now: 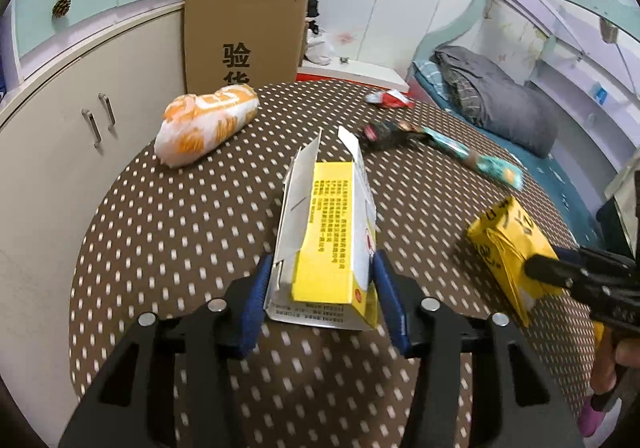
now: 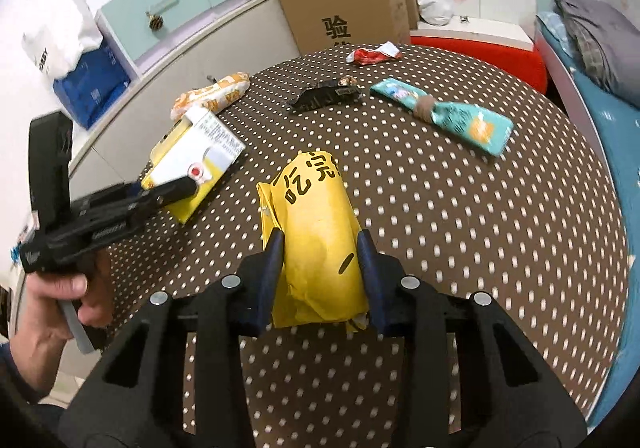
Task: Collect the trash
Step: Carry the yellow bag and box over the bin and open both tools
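Note:
My left gripper point(image 1: 320, 280) is shut on a yellow and white carton point(image 1: 332, 232) with open end flaps, over the brown dotted table point(image 1: 180, 232). The carton also shows in the right wrist view point(image 2: 192, 164), with the left gripper point(image 2: 176, 188) on it. My right gripper point(image 2: 320, 260) is shut on a crumpled yellow paper bag point(image 2: 316, 232), which also shows in the left wrist view point(image 1: 508, 244) with the right gripper point(image 1: 540, 268) on it.
On the table lie an orange and white wrapper point(image 1: 204, 124), a black wrapper point(image 2: 324, 96), a teal wrapper point(image 2: 452, 116) and a red and white wrapper point(image 2: 372, 54). A cardboard box point(image 1: 244, 36) stands behind, cabinets point(image 1: 60, 152) to the left, a bed point(image 1: 500, 96) to the right.

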Available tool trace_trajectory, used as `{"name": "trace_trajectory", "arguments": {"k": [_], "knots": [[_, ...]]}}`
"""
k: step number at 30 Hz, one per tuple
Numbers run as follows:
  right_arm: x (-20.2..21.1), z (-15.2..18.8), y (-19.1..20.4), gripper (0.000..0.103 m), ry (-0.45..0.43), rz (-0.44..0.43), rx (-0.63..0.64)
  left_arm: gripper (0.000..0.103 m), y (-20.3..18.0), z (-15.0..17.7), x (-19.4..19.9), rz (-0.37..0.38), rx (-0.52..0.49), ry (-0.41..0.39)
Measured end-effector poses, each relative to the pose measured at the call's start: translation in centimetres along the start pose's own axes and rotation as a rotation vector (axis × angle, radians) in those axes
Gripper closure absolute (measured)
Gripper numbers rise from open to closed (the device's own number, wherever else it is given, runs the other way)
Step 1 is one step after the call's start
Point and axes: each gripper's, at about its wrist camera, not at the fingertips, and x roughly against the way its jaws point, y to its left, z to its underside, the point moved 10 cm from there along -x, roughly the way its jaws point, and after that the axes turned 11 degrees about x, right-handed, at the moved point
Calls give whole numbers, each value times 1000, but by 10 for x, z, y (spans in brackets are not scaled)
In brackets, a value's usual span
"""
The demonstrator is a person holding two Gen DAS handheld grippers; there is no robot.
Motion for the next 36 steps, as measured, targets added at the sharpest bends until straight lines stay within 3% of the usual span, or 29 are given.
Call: {"name": "trace_trajectory", "arguments": {"k": [11,19,29,36], "knots": [[52,28,-30,69,-104,-4,-158,53,-45,38,26,70,-73,24],[104,36,-67,69,-221,16,-249,53,-107,43,35,140,-152,21],[173,69,-146,69,-317,169,-370,53,-201,44,36,225,-273,16],[208,131,-220,69,-296,322,-513,53,-274,57,25,276,-356,37]]}}
